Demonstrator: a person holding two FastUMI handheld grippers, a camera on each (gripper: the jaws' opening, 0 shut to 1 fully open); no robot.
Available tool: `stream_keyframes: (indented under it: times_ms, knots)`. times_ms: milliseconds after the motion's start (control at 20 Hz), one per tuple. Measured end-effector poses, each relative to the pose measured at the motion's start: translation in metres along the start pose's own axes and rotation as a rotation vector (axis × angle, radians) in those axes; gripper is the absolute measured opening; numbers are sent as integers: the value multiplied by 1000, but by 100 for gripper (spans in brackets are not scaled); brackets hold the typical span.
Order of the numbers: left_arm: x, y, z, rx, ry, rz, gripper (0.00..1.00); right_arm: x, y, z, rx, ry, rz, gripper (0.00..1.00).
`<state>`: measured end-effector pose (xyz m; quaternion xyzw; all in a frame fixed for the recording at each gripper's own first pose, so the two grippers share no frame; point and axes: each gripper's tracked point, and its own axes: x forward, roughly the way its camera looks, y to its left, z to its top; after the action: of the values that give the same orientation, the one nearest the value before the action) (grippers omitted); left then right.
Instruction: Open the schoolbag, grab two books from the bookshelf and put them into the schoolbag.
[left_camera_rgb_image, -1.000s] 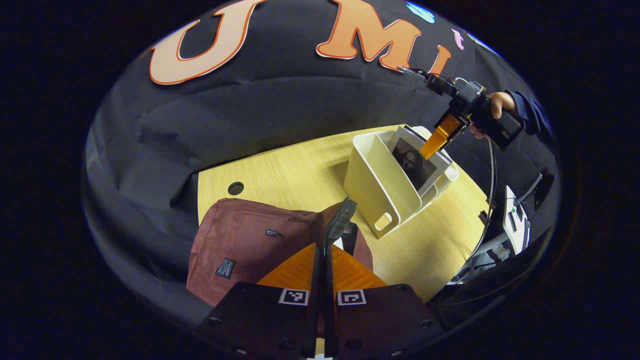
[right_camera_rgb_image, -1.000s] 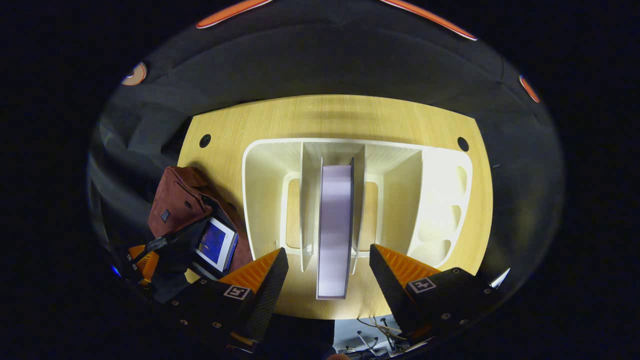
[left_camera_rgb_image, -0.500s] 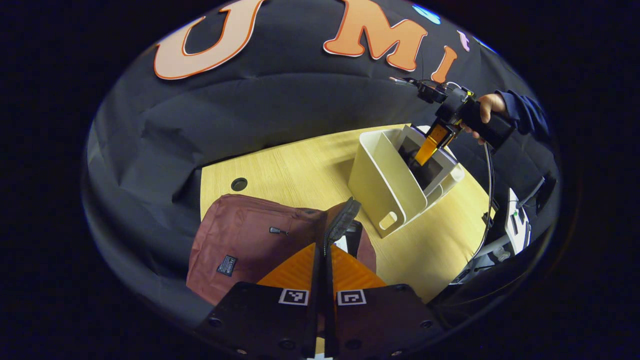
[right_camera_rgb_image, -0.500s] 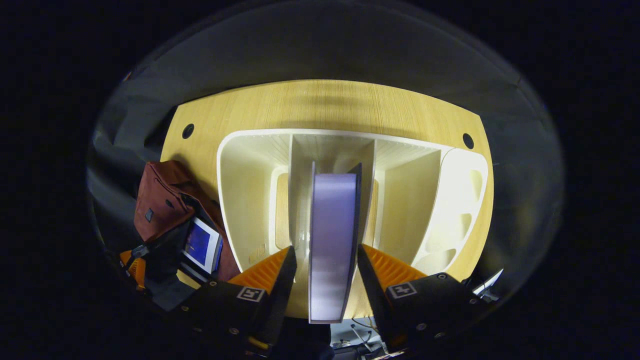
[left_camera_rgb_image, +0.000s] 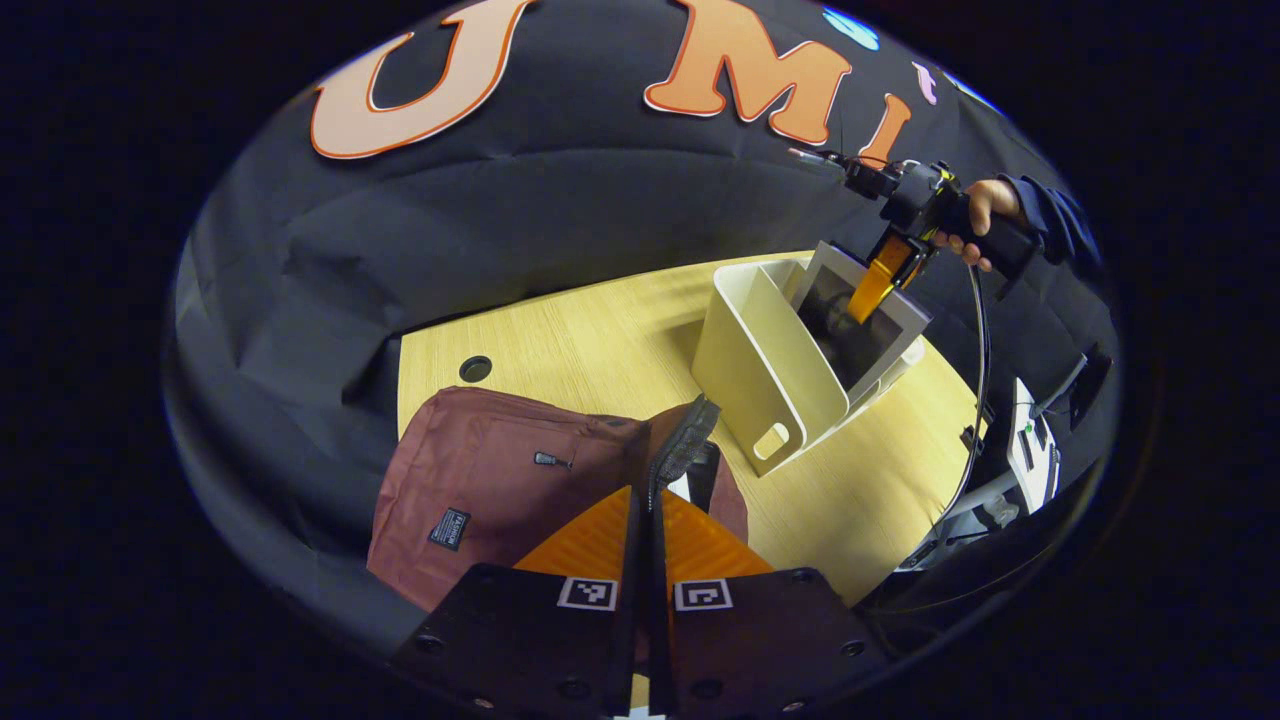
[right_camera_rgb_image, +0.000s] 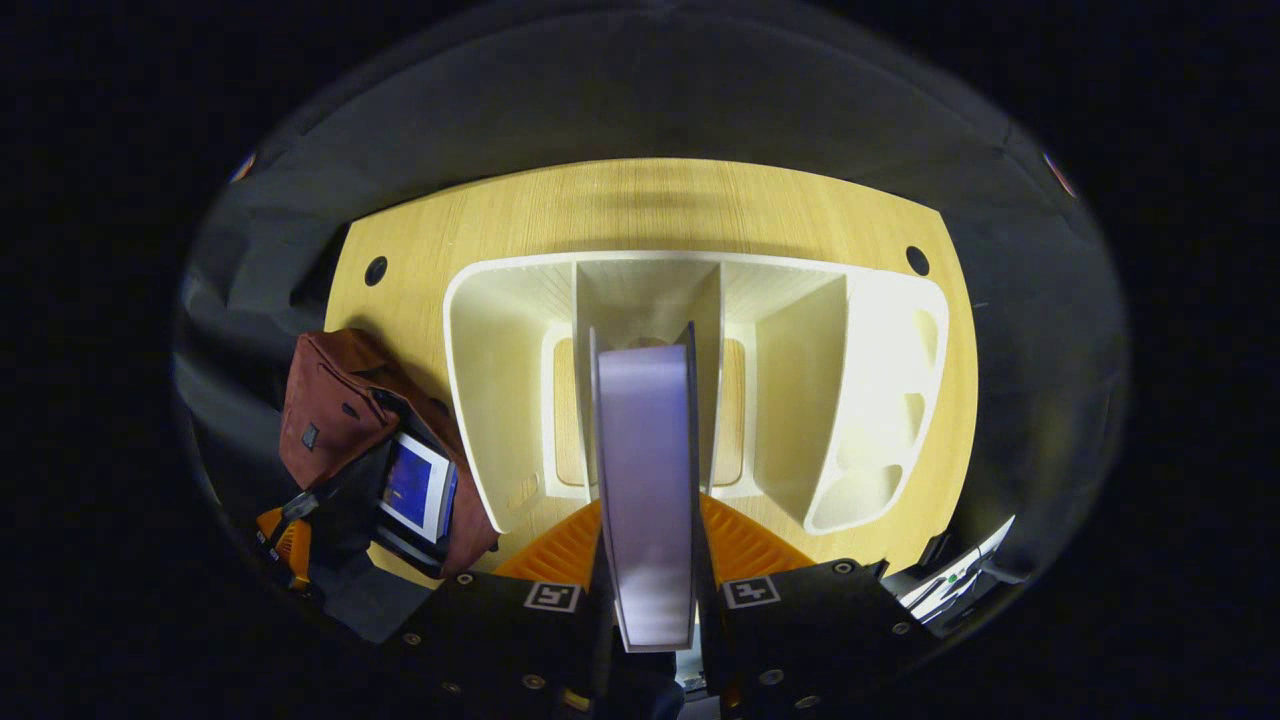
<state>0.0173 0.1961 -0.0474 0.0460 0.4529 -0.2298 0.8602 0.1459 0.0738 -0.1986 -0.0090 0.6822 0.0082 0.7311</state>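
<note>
The maroon schoolbag (left_camera_rgb_image: 480, 480) lies on the wooden table (left_camera_rgb_image: 600, 340), with my left gripper (left_camera_rgb_image: 648, 520) shut on the dark mesh edge (left_camera_rgb_image: 682, 440) of its opening and holding it up. A blue-covered book (right_camera_rgb_image: 415, 485) sits inside the open schoolbag (right_camera_rgb_image: 330, 420). My right gripper (right_camera_rgb_image: 648, 545) is shut on a book (right_camera_rgb_image: 645, 450), page edge toward me, over the middle slot of the cream bookshelf (right_camera_rgb_image: 500, 400). In the left gripper view that book (left_camera_rgb_image: 860, 330) stands tilted, partly out of the bookshelf (left_camera_rgb_image: 760, 360), under the right gripper (left_camera_rgb_image: 880, 280) and a hand (left_camera_rgb_image: 985, 205).
The bookshelf's other slots hold nothing; several cut-outs line its right side (right_camera_rgb_image: 900, 400). Round cable holes (left_camera_rgb_image: 473, 369) (right_camera_rgb_image: 917, 261) sit in the tabletop. White equipment (left_camera_rgb_image: 1030, 450) and a cable (left_camera_rgb_image: 978, 380) hang off the table's right edge. The left gripper (right_camera_rgb_image: 285, 535) shows beside the bag.
My right gripper's fingers closed from wide apart onto the book, which has since risen and tilted partly out of its slot. The left gripper kept its hold on the bag.
</note>
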Motion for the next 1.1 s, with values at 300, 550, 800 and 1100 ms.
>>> stream_keyframes:
  times_ms: [300,550,800,1100]
  knots:
    - [-3,-3,-3,17,-14,-16,7,-68,-3,-14,30,-77,19,36]
    - [-6,-4,-3,18,-25,-31,7,-114,-6,-31,53,-123,31,36]
    - [-9,2,-7,11,-30,-36,7,-142,6,-50,59,-170,79,34]
    - [-11,0,-6,50,-23,-34,7,-139,43,-85,73,-187,211,34]
